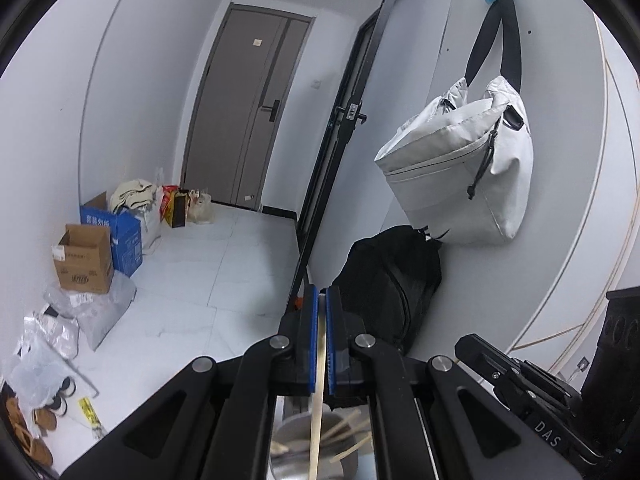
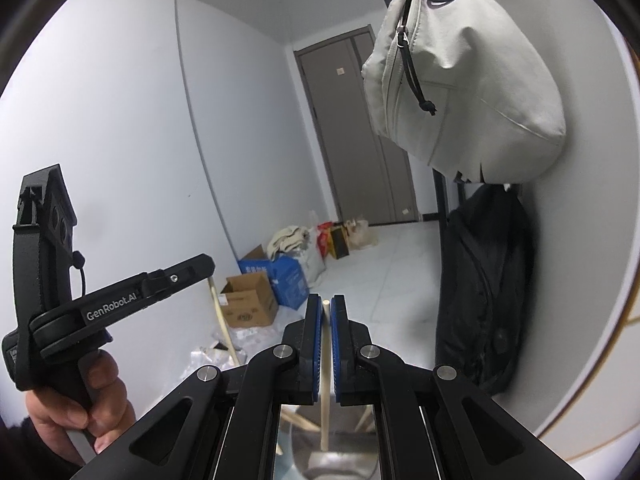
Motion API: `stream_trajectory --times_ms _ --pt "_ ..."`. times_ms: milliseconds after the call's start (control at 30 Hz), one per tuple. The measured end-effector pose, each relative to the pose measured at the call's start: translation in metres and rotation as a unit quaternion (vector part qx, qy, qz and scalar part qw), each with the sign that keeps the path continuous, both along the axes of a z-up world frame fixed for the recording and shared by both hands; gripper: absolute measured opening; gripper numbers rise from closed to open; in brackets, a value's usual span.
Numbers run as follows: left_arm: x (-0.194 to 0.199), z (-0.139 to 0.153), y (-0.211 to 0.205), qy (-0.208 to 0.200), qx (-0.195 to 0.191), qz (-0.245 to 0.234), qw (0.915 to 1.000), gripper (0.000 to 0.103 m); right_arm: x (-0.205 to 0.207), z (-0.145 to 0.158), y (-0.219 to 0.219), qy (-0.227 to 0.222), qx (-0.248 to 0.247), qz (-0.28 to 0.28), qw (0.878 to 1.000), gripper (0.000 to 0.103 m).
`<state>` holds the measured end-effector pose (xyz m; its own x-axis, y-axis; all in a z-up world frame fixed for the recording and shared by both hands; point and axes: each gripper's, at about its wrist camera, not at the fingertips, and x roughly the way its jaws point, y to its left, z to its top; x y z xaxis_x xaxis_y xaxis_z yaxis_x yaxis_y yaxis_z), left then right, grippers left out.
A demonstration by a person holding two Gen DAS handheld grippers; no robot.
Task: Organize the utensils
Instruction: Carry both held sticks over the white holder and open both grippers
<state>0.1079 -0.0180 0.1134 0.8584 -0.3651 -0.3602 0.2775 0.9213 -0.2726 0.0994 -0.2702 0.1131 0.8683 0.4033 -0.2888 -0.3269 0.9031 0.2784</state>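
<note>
My left gripper [image 1: 321,294] is shut on a pale wooden chopstick [image 1: 316,408] that hangs down into a steel container [image 1: 288,452] below, which holds several more wooden utensils [image 1: 348,430]. My right gripper [image 2: 326,304] is shut on another wooden chopstick [image 2: 325,392] whose lower end points into a steel container [image 2: 340,460] beneath it. The left gripper [image 2: 208,268] also shows in the right wrist view, held by a hand [image 2: 80,408], with its chopstick [image 2: 224,328] hanging below.
Both grippers are raised and face a hallway with a grey door [image 1: 248,112]. A white bag [image 1: 464,164] hangs on the right wall above a black backpack [image 1: 392,280]. Cardboard boxes [image 1: 86,258], plastic bags and shoes [image 1: 36,420] line the left wall.
</note>
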Motion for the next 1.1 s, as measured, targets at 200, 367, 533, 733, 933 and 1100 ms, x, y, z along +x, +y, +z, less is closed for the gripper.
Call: stream_trajectory --times_ms 200,367,533,733,933,1100 --pt "0.026 -0.012 -0.005 -0.003 0.012 0.0 0.9999 0.0 0.028 0.0 0.005 0.003 -0.008 0.006 1.0 0.004" --pt "0.041 -0.03 -0.007 0.007 0.014 0.005 0.9999 0.0 0.043 -0.008 0.01 0.012 -0.017 0.01 1.0 0.004" --pt "0.049 -0.042 -0.009 0.013 0.01 0.001 0.9999 0.0 0.052 -0.018 0.016 0.022 -0.028 0.014 0.999 0.004" --pt "0.054 -0.053 -0.008 0.02 0.004 0.0 0.9998 0.0 0.058 -0.031 0.019 0.032 -0.035 0.021 0.999 0.004" --pt "0.053 -0.062 -0.009 0.025 -0.001 -0.016 0.9996 0.0 0.058 -0.044 0.031 0.031 -0.062 0.036 0.997 0.004" --pt "0.046 -0.067 -0.008 0.021 0.006 -0.041 0.9989 0.0 0.057 -0.06 0.04 0.043 -0.08 0.05 0.995 0.004"
